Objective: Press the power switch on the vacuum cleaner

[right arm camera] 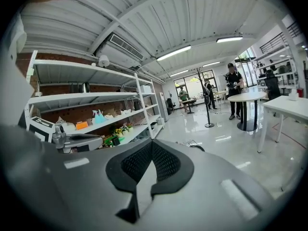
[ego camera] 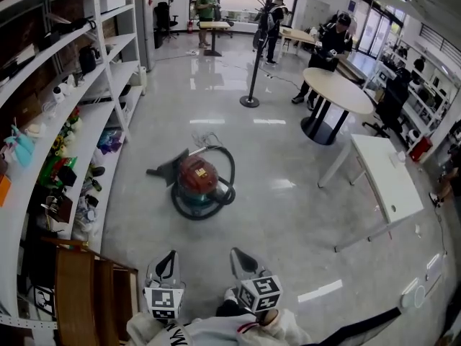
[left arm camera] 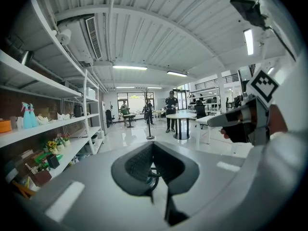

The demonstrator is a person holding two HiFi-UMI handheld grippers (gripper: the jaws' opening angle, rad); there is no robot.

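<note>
In the head view the vacuum cleaner [ego camera: 199, 181], a red drum on a teal base, stands on the grey floor about two steps ahead of me. Its black hose [ego camera: 229, 171] loops round its right side and a dark nozzle [ego camera: 167, 170] lies to its left. I cannot make out the power switch at this distance. Both grippers are held low near my body, well short of the vacuum. The left gripper [ego camera: 170, 255] [left arm camera: 153, 146] is shut and empty. The right gripper [ego camera: 238, 254] [right arm camera: 152, 143] is also shut and empty.
White shelving [ego camera: 86, 114] full of small items runs along the left. A wooden piece [ego camera: 79, 294] stands at the lower left. A black pole stand [ego camera: 250, 99], a round table [ego camera: 338, 89] and a white table [ego camera: 385, 179] stand ahead and to the right. People stand at the back.
</note>
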